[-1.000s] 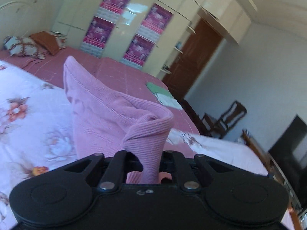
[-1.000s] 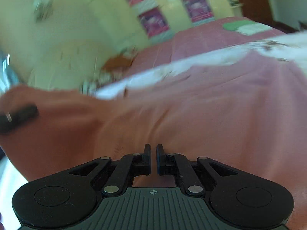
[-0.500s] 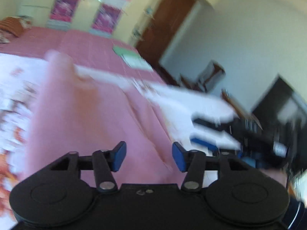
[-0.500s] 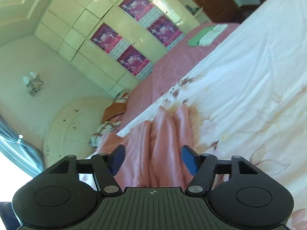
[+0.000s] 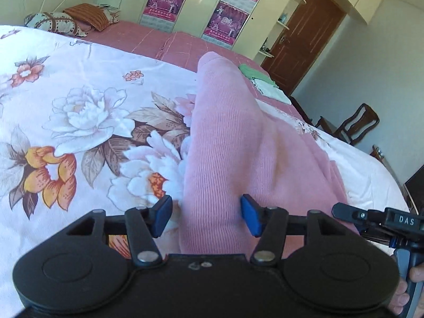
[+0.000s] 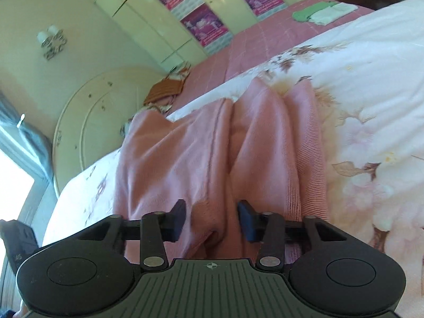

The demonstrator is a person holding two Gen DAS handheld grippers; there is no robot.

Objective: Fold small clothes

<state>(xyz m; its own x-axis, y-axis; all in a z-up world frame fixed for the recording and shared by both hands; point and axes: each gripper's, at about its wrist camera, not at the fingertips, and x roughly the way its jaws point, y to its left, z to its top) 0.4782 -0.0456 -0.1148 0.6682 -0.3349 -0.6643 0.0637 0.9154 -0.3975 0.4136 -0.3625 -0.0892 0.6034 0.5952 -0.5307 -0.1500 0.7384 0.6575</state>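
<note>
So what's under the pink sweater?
The pink sweater lies on a white flowered bedspread, which shows all around it. Whatever sits directly beneath the fabric is covered.

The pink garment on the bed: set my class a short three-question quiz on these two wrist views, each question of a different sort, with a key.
1. True or false: the left hand-held gripper is clamped shut on the pink garment.
2. Multiple choice: the garment lies on A) a floral quilt, B) a chair, C) the floor.
3. Fill in: in the right wrist view, beyond the right hand-held gripper, folded green and white clothes lie on the ____ bedspread.

Key: 1 false, pads apart; 2 A; 3 pink.
</note>
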